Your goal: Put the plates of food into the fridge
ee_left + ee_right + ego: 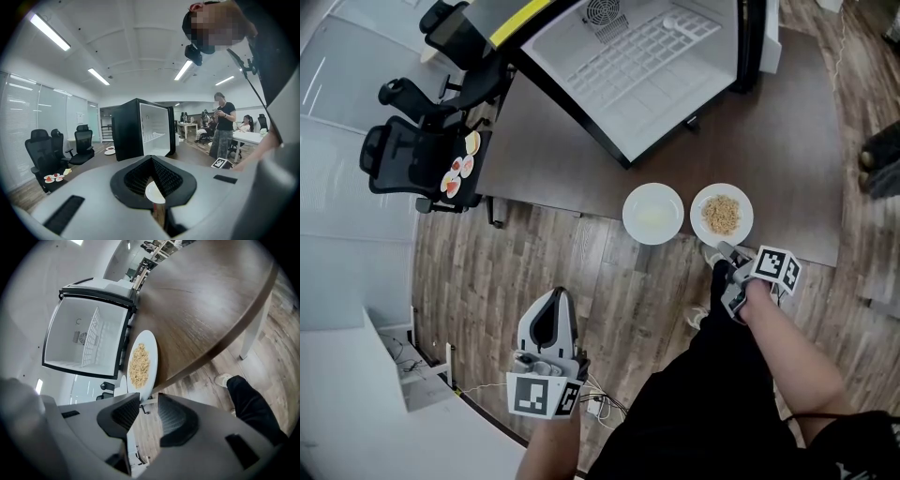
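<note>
**R gripper at food plate's rim, L gripper idle**

Two round white plates sit side by side on the brown table (581, 159), close to its near edge and just in front of the fridge (647, 56). The fridge is black outside and white inside, w/ its door wide open and a wire shelf showing.

The right-hand plate (701, 202) carries a flat heap of tan, crumbly food (722, 215) in its middle, w/ a bare white rim all round. The 2nd plate (630, 214) looks pale yellowish inside; can't tell what's in it.

R gripper (719, 255) is at the near rim of the food plate, rolled to one side. Its own view shows the jaws spread, floor visible thru the gap and the rim right at one jaw tip, not pinched.

L gripper (558, 292) hangs over the wood floor (487, 272), well apart from both plates. Its jaw tips are pressed together w/ nothing between them.
</note>
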Available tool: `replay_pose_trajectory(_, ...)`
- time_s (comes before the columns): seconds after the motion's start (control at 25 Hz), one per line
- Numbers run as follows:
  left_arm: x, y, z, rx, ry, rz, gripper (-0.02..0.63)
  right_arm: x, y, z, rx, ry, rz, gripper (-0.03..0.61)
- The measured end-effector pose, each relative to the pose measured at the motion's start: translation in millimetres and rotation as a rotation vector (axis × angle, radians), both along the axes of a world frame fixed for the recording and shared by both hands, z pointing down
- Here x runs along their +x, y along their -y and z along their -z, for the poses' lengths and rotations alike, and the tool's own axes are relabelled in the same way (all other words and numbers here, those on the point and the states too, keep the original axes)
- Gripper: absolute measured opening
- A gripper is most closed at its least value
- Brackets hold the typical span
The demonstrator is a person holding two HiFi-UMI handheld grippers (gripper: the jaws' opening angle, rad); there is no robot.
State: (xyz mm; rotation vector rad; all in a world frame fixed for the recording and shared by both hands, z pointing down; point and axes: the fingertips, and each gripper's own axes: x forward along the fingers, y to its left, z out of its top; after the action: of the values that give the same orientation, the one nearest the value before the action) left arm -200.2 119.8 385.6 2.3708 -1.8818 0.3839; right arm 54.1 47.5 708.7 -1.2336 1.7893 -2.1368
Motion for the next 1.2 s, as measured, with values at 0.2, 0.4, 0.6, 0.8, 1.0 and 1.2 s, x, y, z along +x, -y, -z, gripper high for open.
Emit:
replay_pose_trajectory(0.2, -2.5, -1.8, 2.1, 0.006, -0.008, 0.001, 0.003, 2.4, -15.6, 6.4, 0.024, -0.025, 0.013, 0.121)
replay_pose_trajectory(0.4, -1.1, -3.1, 1.0, 0.003, -0.005, -0.006, 0.003, 5.4, -2.4, 0.2, 0.019, 0.028, -0.065, 0.121)
replay_pose_trajectory(0.6, -3.3, -6.0, -0.1, -0.002, -0.001, -0.005, 0.003, 7.1, 2.6, 1.3, 0.032, 0.024, -0.078, 0.070)
replay_pose_trajectory(0.8, -2.5, -5.8, -1.0, 0.000, -0.014, -0.005, 0.003, 10.0, -2.6, 10.3, 0.057, 0.006, -0.071, 0.048)
replay_pose_trajectory(1.0, 5.9, -0.1, 2.5, 0.015, -0.026, -0.021, 0.003, 15.6, 0.0, 26.2, 0.102, -0.010, -0.048, 0.020)
replay_pose_trajectory(1.2, 15.0, 6.7, 6.6, 0.026, -0.034, -0.034, 0.003, 20.5, 4.5, 39.4, 0.131, -0.004, -0.036, 0.018)
